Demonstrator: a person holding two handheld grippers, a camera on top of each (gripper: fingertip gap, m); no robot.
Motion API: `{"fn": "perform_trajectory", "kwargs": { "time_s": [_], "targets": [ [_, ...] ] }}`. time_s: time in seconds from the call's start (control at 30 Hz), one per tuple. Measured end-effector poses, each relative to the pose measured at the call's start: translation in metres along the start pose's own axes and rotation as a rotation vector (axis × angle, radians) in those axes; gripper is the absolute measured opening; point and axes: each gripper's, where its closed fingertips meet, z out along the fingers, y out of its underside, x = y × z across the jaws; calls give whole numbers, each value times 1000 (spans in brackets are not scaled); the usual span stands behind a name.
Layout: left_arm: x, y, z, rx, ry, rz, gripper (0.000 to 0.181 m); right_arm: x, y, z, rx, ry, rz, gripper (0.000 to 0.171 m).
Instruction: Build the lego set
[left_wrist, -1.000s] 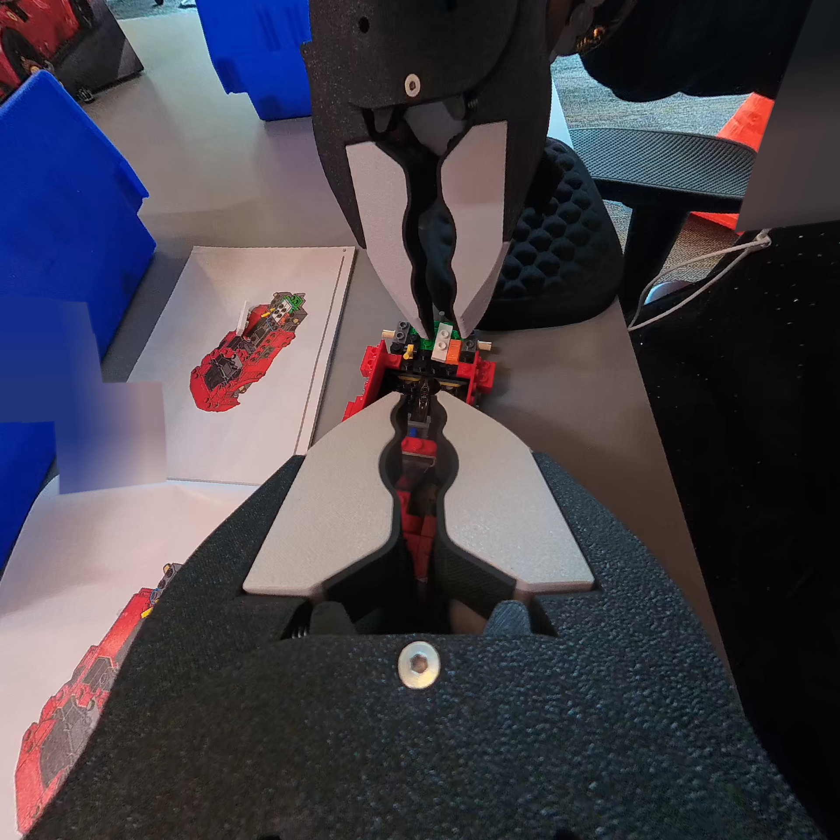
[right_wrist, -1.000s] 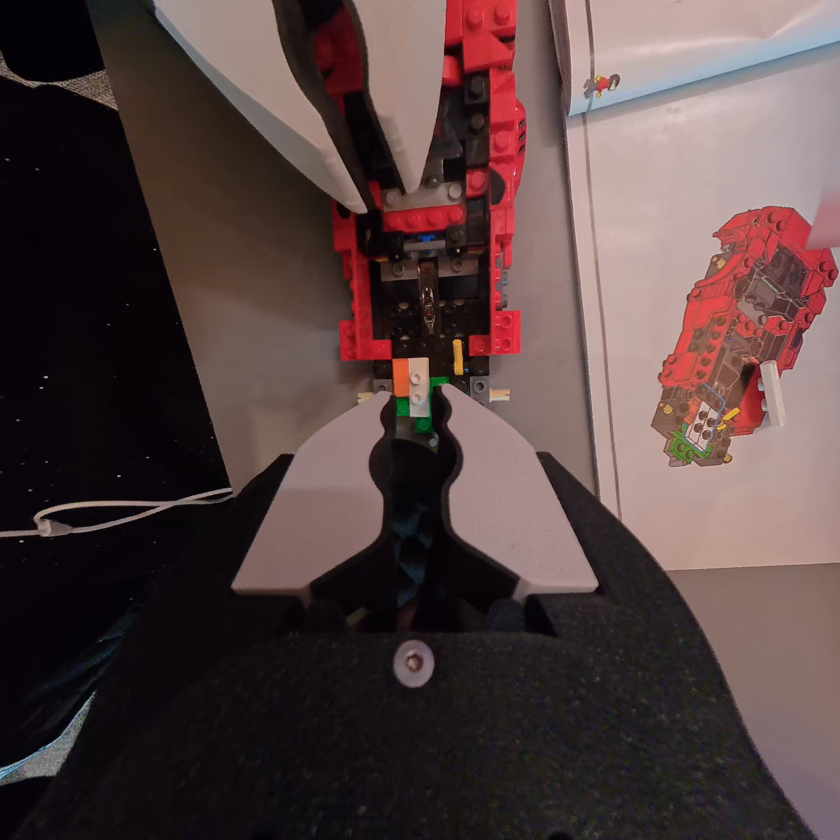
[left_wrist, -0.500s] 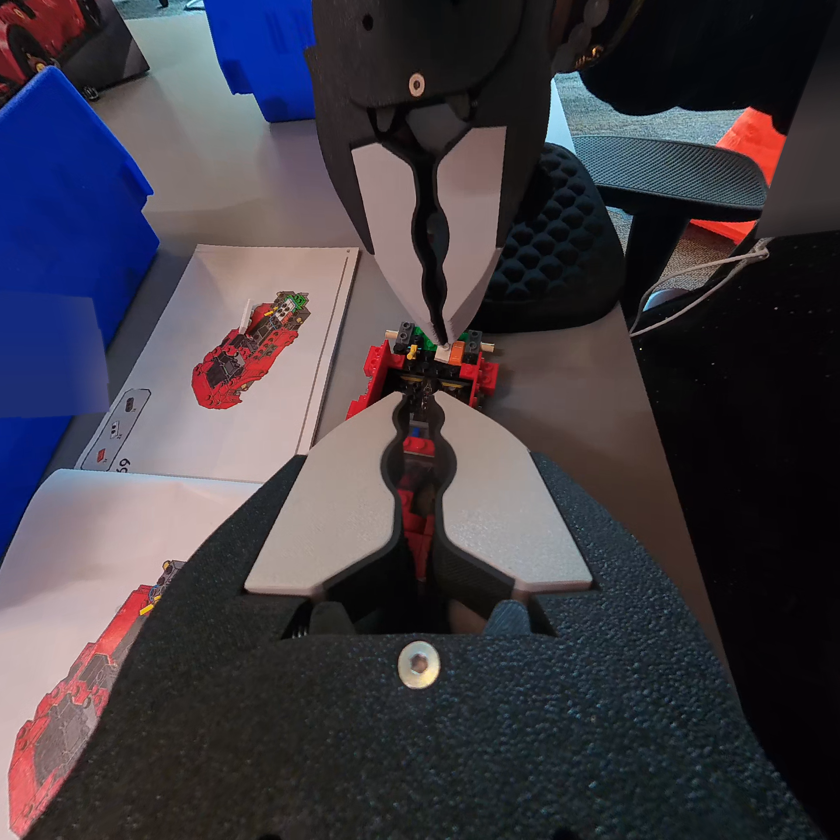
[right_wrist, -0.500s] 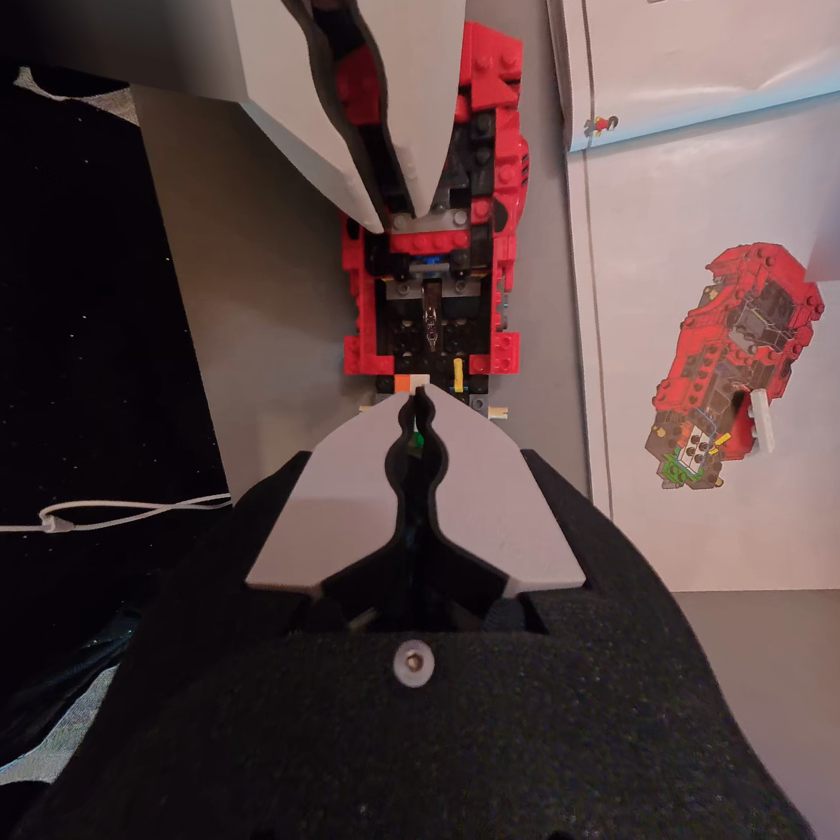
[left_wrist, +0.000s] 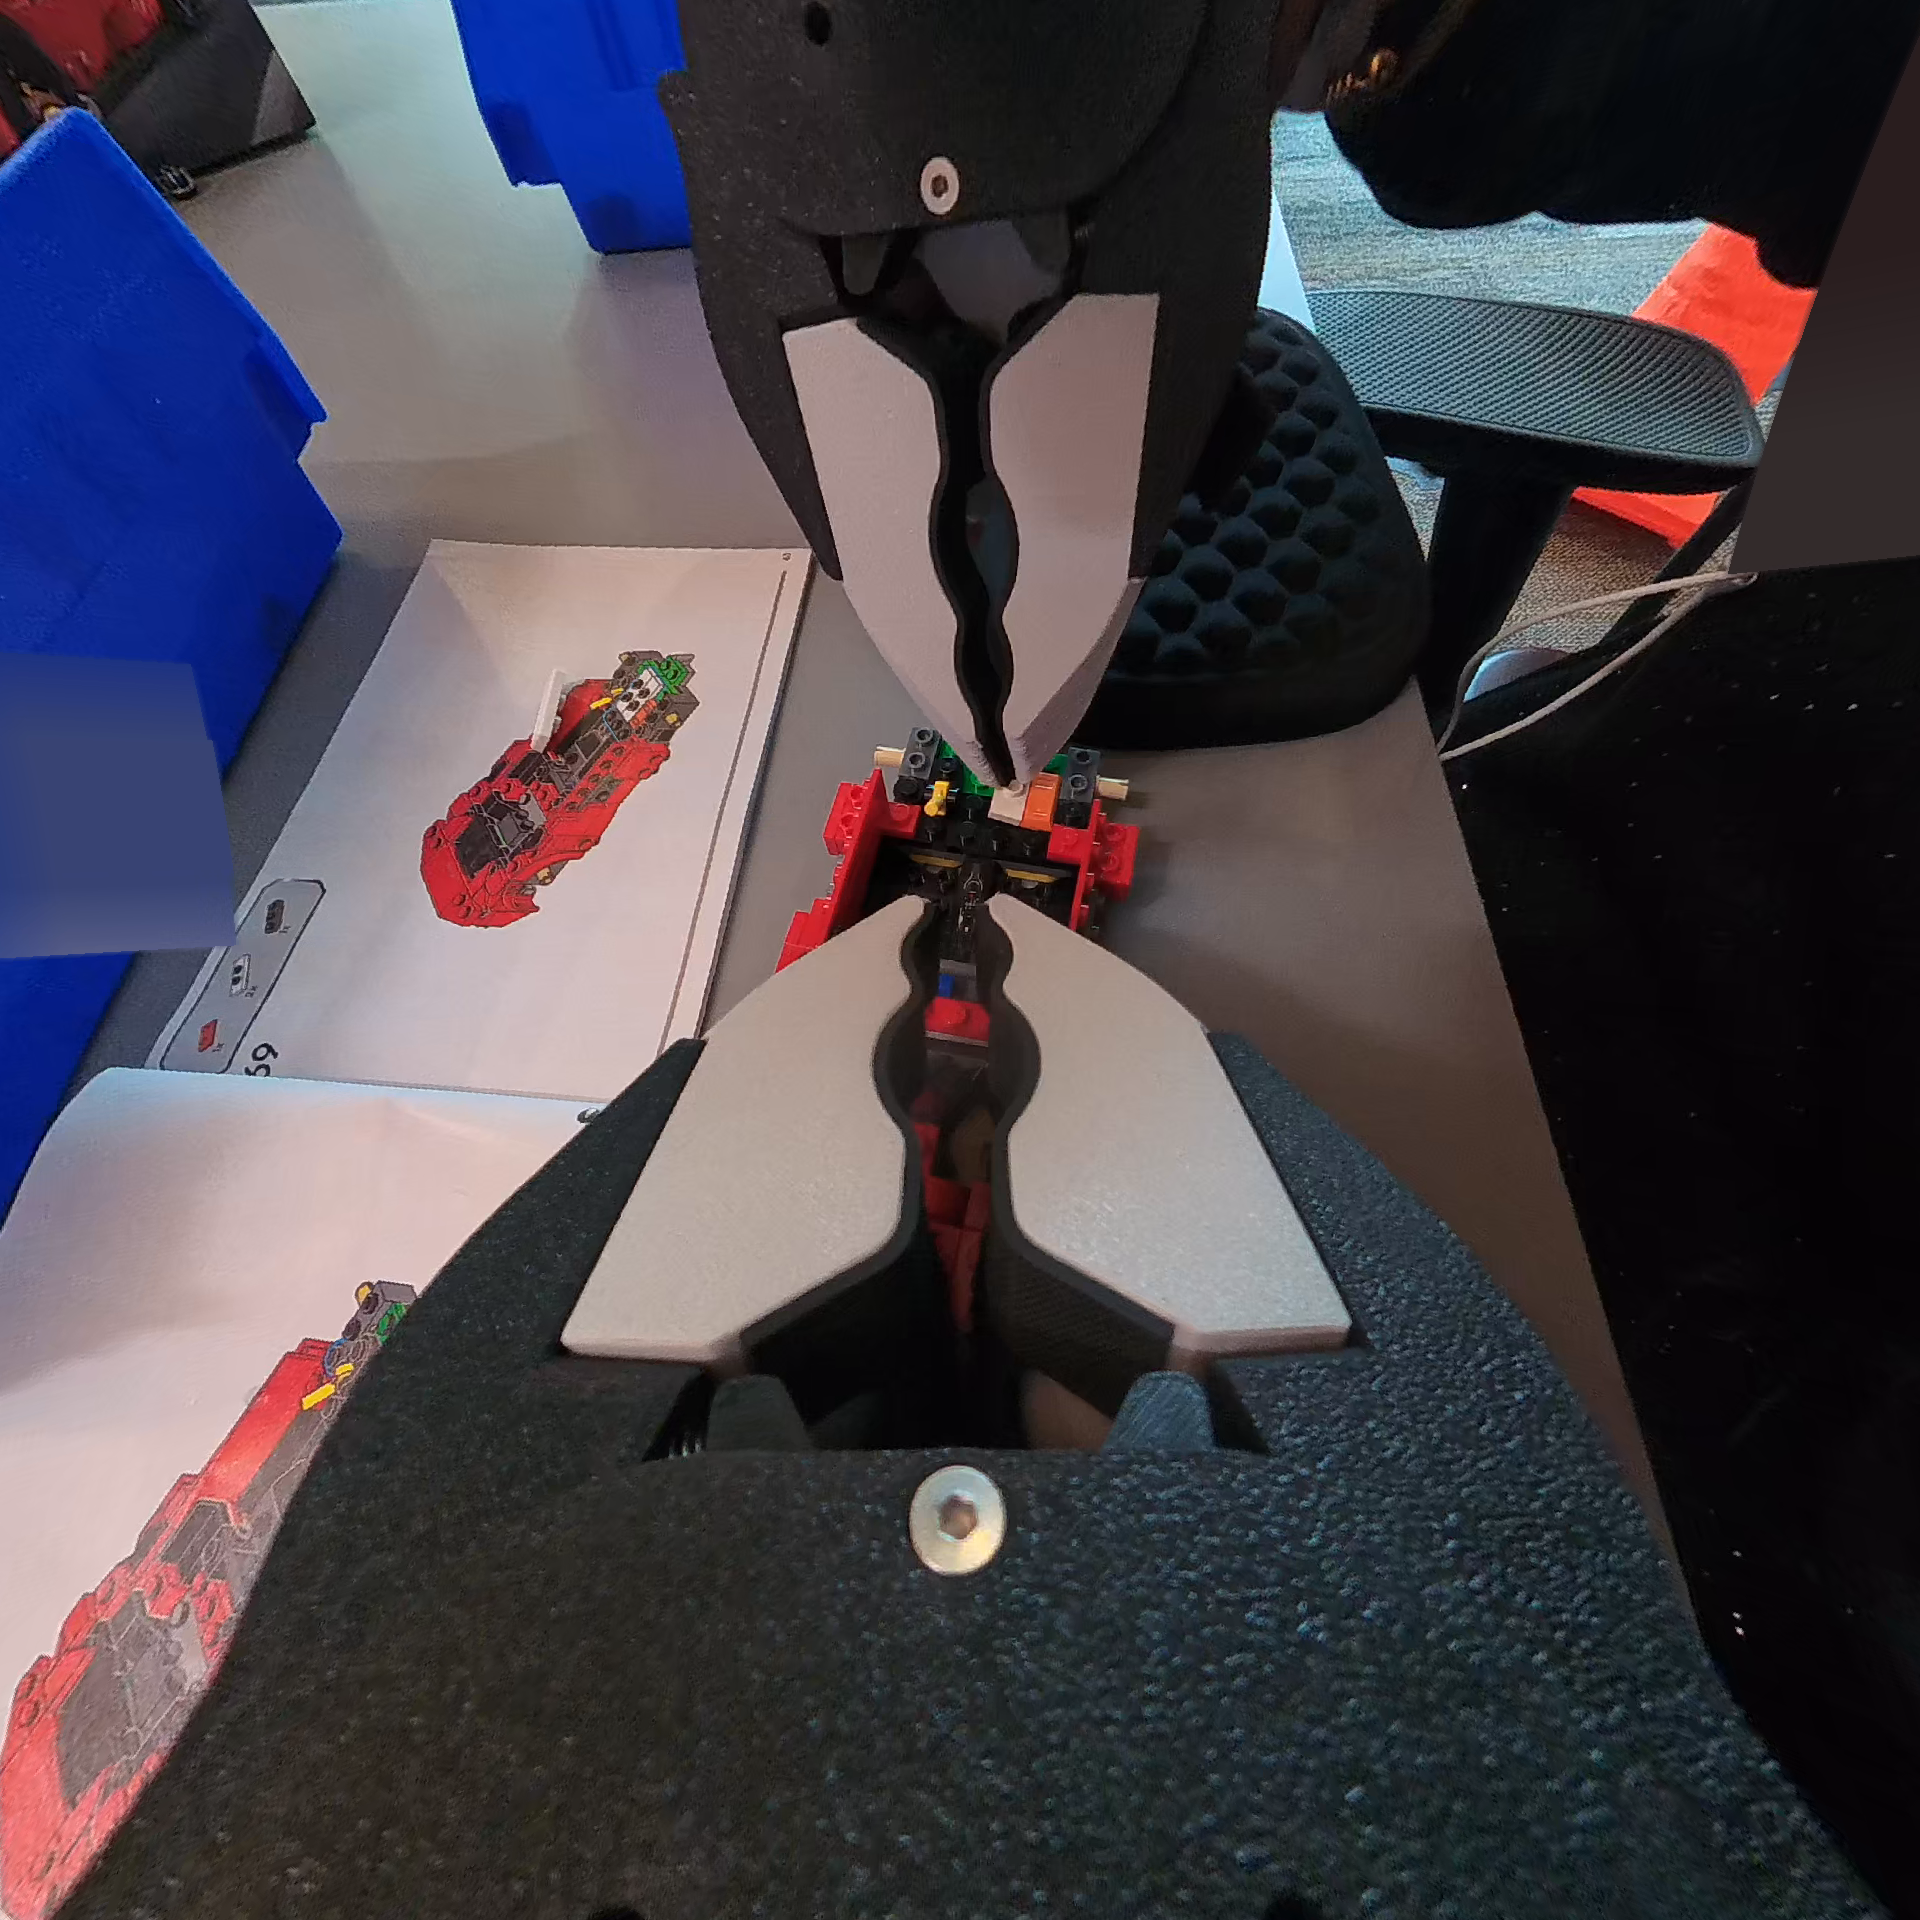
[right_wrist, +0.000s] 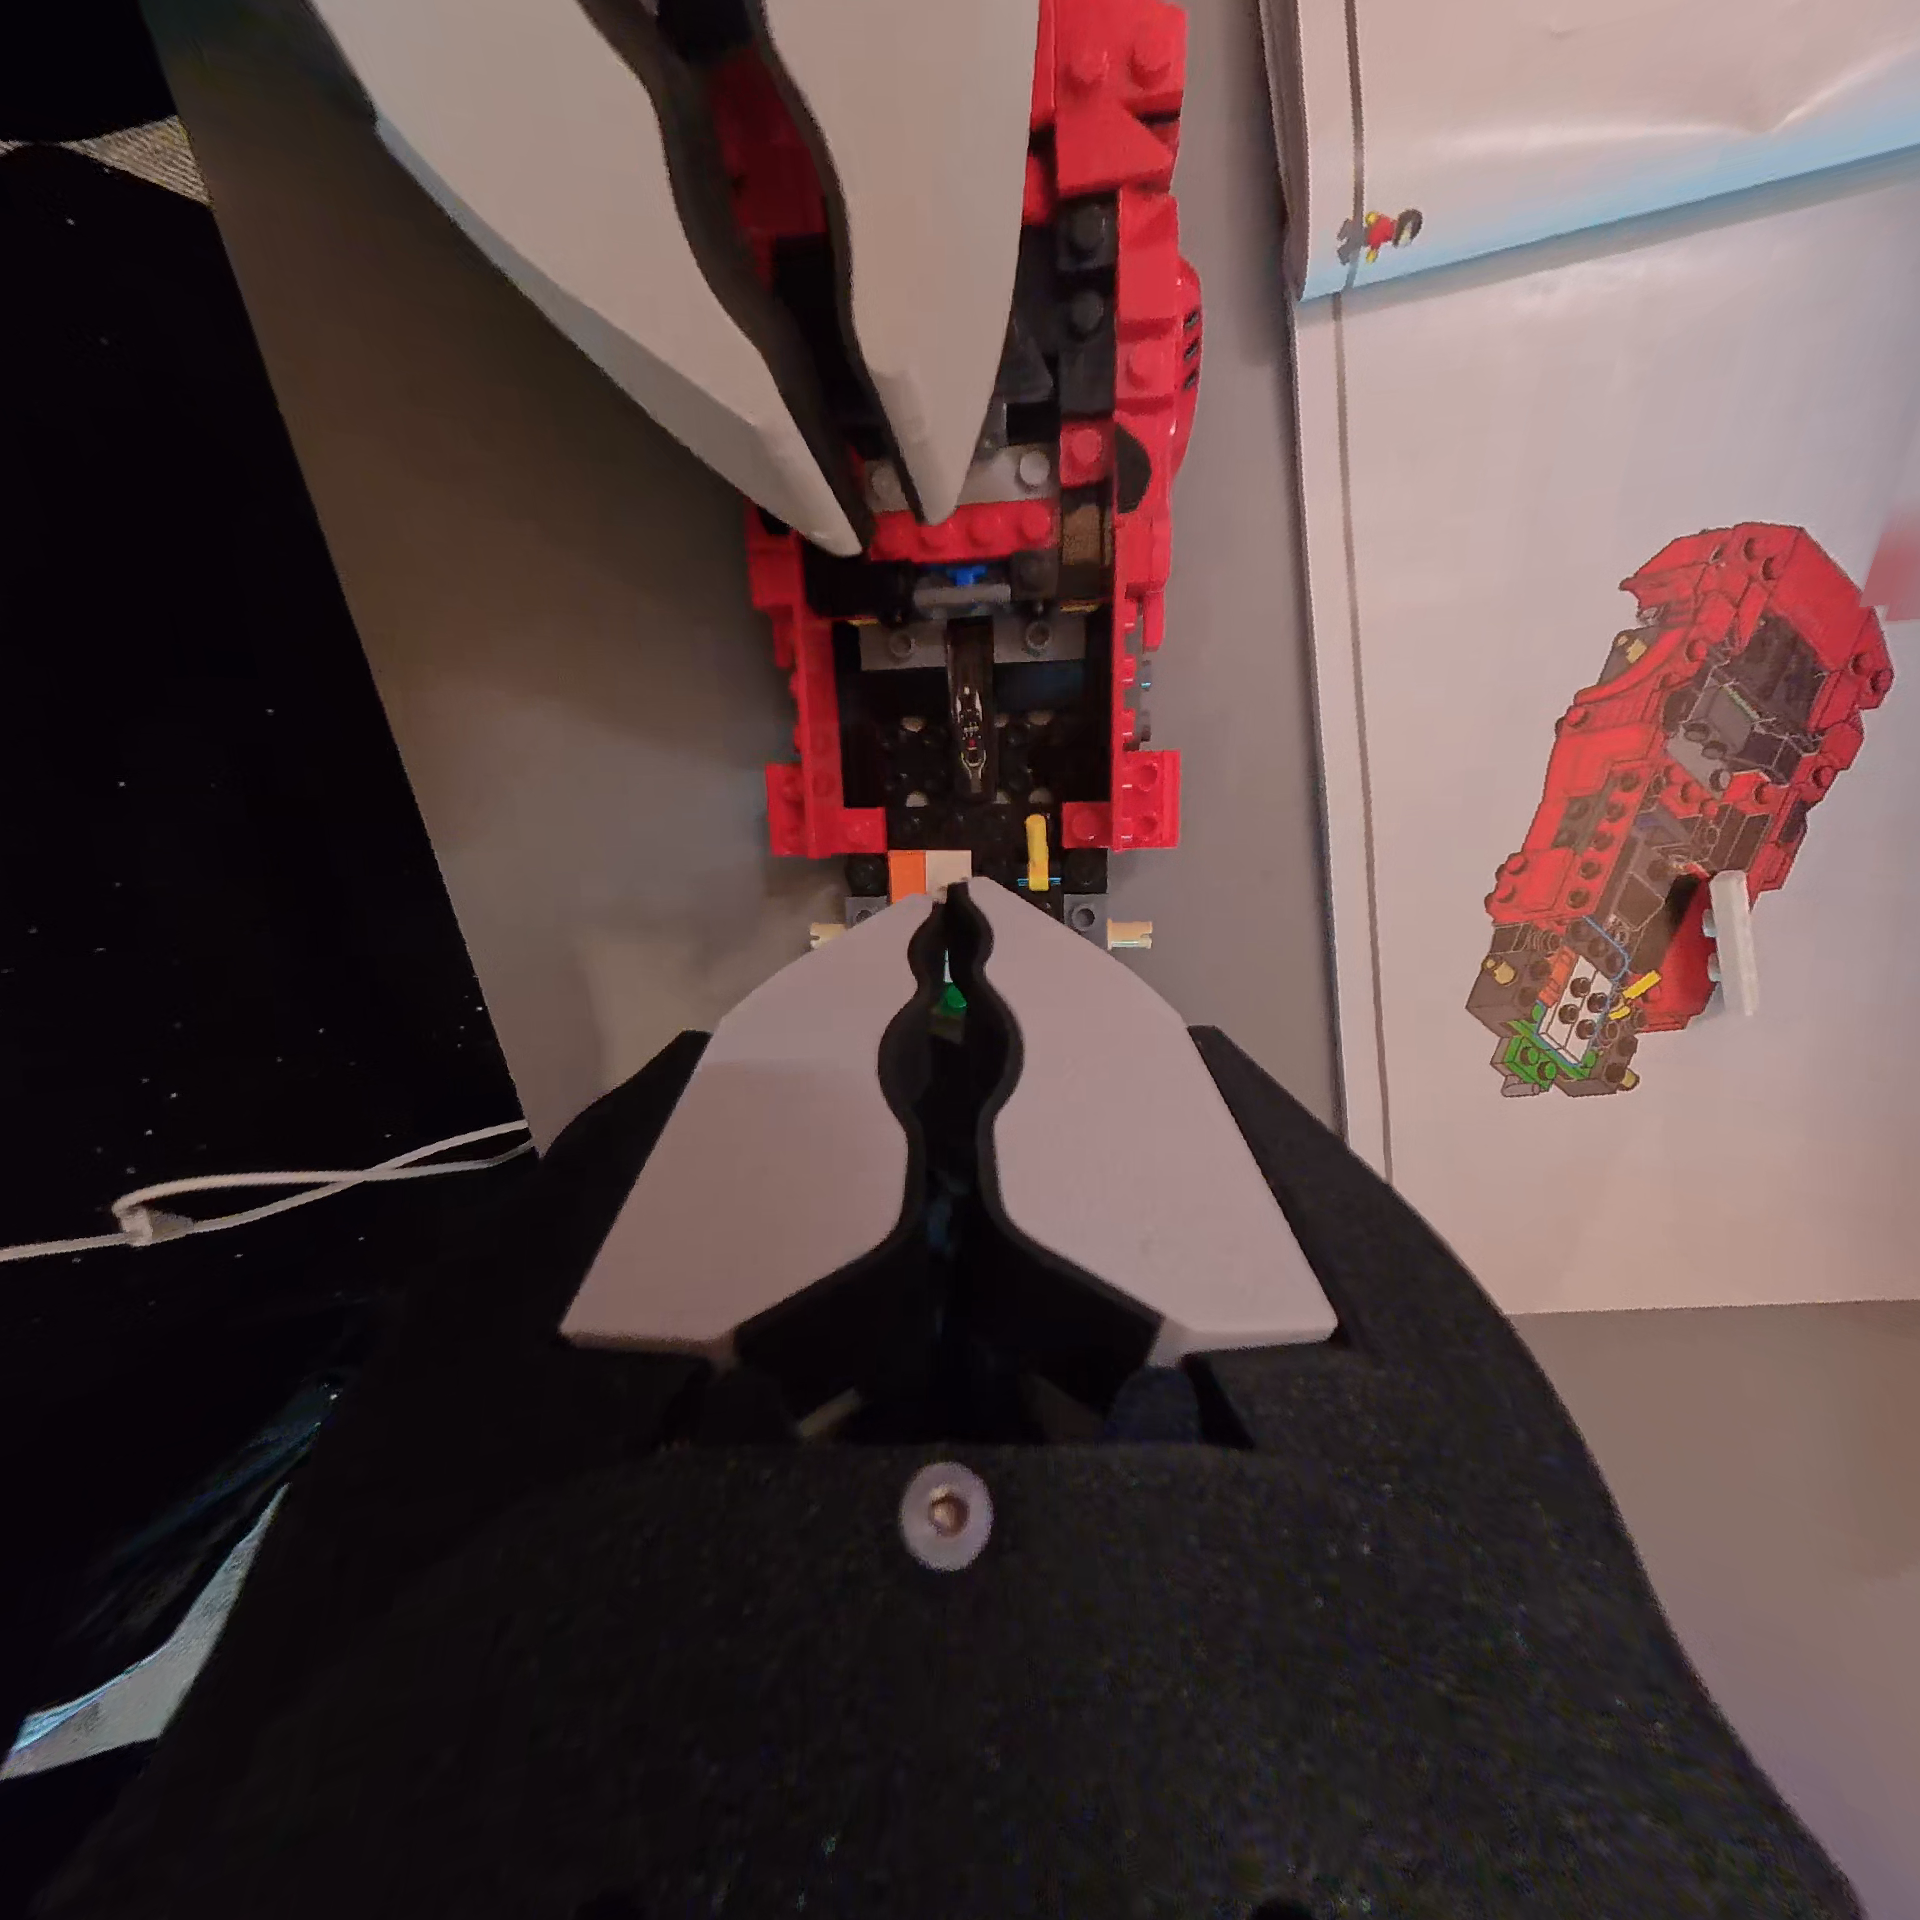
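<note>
Your left gripper (left_wrist: 961, 914) straddles the near part of the red lego car (left_wrist: 1101, 862); its fingers (left_wrist: 790, 1143) sit close together with a narrow gap, and red bricks show in that gap. From the right wrist view the same gripper (right_wrist: 888, 525) has its tips down on the car's red crossbar, the fingers clamping the body between them.

Your right gripper (left_wrist: 1006, 774) comes in from the far side, tips pointing down. Its fingers (left_wrist: 883, 540) are pressed together at the tips, which touch the small white plate (left_wrist: 1008, 805) at the car's far end. An orange plate (left_wrist: 1039, 808) sits just beside the white one, to the right in the left wrist view. In the right wrist view the right gripper (right_wrist: 954, 891) meets the white plate (right_wrist: 951, 864) at its near edge; the orange plate (right_wrist: 910, 871) lies just left of it. A bit of green brick (right_wrist: 951, 1000) shows through the gap between the fingers. You cannot tell from either view whether the tips pinch the plate or only press on it.

The car (right_wrist: 1138, 582) lies on the grey table (left_wrist: 1278, 935), lengthwise between the two grippers. The open instruction booklet (left_wrist: 582, 831) lies just left of it, with a red car drawing on the page. Blue bins (left_wrist: 135, 436) stand at far left. A black chair (left_wrist: 1278, 582) stands beyond the table's far edge.
</note>
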Motion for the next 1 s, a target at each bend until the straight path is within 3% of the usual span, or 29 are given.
{"fn": "perform_trajectory", "kwargs": {
  "time_s": [1.0],
  "targets": [
    [1, 2, 1, 0, 23, -17, 3, 0, -2, 1, -287, 59, 57, 0]
  ]
}}
